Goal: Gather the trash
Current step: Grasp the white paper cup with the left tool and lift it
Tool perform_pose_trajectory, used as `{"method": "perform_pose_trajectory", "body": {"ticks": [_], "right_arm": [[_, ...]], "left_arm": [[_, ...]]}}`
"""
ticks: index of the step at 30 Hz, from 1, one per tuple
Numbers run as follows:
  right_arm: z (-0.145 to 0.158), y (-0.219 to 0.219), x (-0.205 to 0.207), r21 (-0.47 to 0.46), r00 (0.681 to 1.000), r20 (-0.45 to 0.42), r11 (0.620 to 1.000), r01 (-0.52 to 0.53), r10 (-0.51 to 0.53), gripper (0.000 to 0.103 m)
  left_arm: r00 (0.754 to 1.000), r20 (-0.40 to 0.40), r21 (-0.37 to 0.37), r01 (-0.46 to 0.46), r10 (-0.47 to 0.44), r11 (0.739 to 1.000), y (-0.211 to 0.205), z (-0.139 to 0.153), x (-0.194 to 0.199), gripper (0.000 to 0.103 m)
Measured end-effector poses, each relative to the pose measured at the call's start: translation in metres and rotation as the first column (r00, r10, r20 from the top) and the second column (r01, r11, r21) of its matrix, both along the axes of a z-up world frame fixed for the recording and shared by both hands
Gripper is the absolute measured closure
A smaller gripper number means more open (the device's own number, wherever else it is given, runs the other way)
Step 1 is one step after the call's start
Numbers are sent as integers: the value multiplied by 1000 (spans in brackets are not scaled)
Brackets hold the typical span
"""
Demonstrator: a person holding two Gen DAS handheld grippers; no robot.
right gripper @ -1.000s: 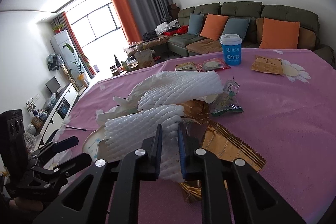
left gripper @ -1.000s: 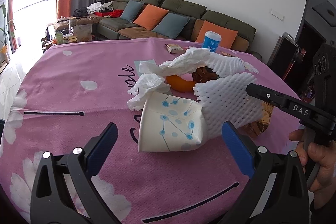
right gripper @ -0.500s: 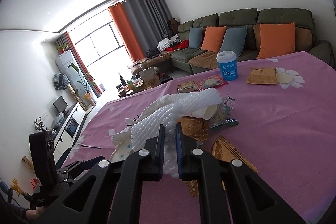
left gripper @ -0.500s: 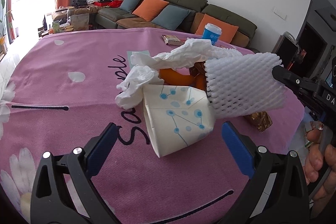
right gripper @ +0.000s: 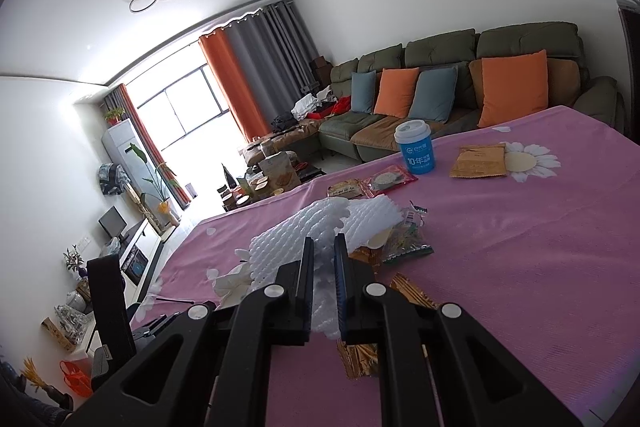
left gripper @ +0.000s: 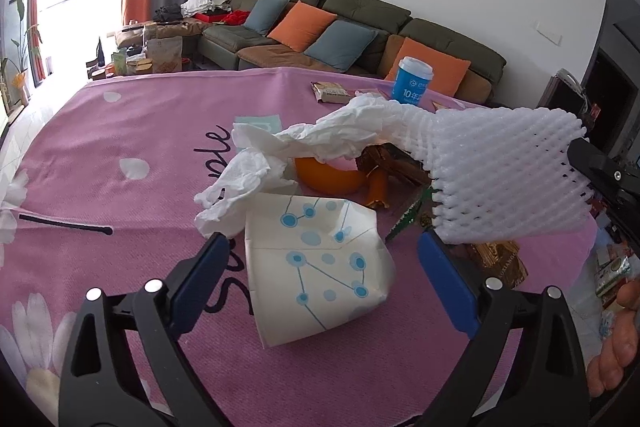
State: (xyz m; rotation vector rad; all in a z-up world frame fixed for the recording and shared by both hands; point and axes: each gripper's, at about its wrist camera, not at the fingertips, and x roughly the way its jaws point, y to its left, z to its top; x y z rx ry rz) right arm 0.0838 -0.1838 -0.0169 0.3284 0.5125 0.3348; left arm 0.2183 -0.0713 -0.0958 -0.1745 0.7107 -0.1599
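The right gripper [right gripper: 323, 259] had its jaws pinched narrow on the white foam net [left gripper: 508, 171], which hung clear of the pink tablecloth [left gripper: 120, 131] at the right of the left wrist view. The crumpled paper cup [left gripper: 316, 263] lay low in the centre of that frame, directly between the wide-spread jaws of the left gripper [left gripper: 322, 259] (mouth apparently turned away), so the left looked the nearer one for it. White tissue [left gripper: 304, 147] draped just above it.
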Motion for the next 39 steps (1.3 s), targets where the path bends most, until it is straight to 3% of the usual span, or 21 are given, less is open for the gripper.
{"method": "perform_pose_trajectory", "body": {"ticks": [1,3,11,20,26,31,36,39], "right_arm": [[0,-1,0,2,1000,0,1000,1,-1,95],[0,-3,-1,4,1000,3,1000,3,-3,95],[6,2,-7,2,1000,27,1000,-1,1,95],[22,13,-14,-10,997,76,1000,-19,20,95],[32,49,-11,-23,990,99,995,-101,102,95],[36,96,-2,-27,972,109,978,-206,208,95],[39,157,10,-35,938,107,944,-328,330,95],[39,196,15,-41,909,106,915,-402,404,95]], "left_arm": [[1000,-4,6,-2,2,1000,0,-1,0,23],[1000,-20,-3,0,-1,1000,3,-5,1,29],[998,-16,-74,53,-55,996,13,-5,-9,30],[994,61,-148,99,-91,984,42,21,-62,30],[991,137,-113,12,4,993,80,41,-96,30],[974,184,-85,-116,130,990,123,55,-124,30],[940,204,-72,-263,272,962,178,65,-152,30],[908,217,-59,-355,359,933,212,69,-169,30]]}}
